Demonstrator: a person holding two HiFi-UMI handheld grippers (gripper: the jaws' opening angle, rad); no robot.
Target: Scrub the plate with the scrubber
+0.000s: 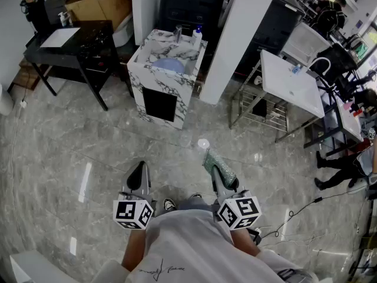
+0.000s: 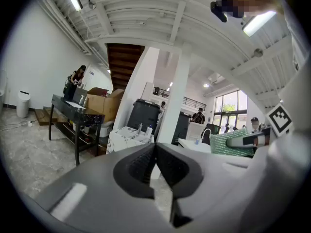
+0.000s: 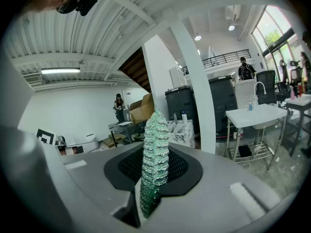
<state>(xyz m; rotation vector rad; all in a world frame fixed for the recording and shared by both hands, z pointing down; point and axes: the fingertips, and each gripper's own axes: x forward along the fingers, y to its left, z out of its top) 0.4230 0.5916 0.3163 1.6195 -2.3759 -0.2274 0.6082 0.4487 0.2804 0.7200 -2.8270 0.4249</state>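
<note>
Open floor (image 1: 70, 152) ahead, marble stand (image 1: 162, 93) beyond, pillar (image 1: 238, 40) beside it

The scrubber's (image 3: 155, 130) lower end sinks out of sight between the pads of the right gripper (image 3: 154, 152). In the head view, the wearer's shirt (image 1: 188, 240) covers the hands behind both grippers and is itself cut by the bottom edge. A pale blue shape (image 1: 169, 65) lies in the basin of the marble sink stand (image 1: 154, 90) (too small to tell whether it is a plate). A standing person (image 1: 347, 164) is sliced off by the right edge, with only legs and shoes showing clearly.
</note>
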